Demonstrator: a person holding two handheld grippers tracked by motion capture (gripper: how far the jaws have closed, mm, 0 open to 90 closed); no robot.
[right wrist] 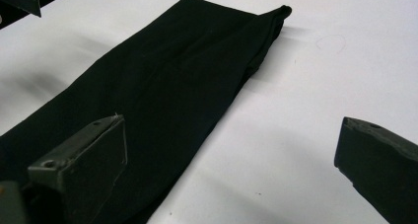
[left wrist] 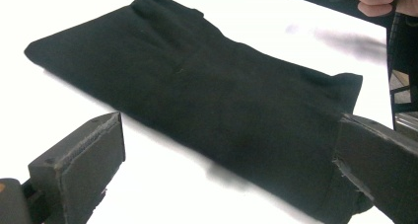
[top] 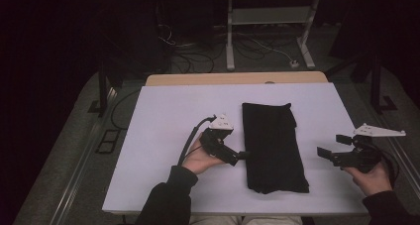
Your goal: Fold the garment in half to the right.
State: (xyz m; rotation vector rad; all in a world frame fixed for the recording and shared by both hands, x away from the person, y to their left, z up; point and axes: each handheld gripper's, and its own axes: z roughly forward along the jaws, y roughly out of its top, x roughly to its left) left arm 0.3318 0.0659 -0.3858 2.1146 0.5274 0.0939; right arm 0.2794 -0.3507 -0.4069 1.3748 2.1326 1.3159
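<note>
Where cloth [top: 273,146] ends, bare table [top: 163,136].

Folded cloth [top: 273,146]: black fabric, matt, soft, faint creases, fine weave barely visible. Surface [top: 163,116]: white, smooth, matt with slight sheen; far edge light wood-look. Left hand-held gripper [top: 241,156]: black matt plastic jaws, rough pad edges; pale grey plastic plate on top. Right hand-held gripper [top: 324,152]: same black matt plastic. Sleeve [top: 171,195]: dark cloth.

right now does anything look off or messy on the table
Nothing stands out. The black folded cloth lies flat on the white table, with only its far corner slightly bunched.
</note>
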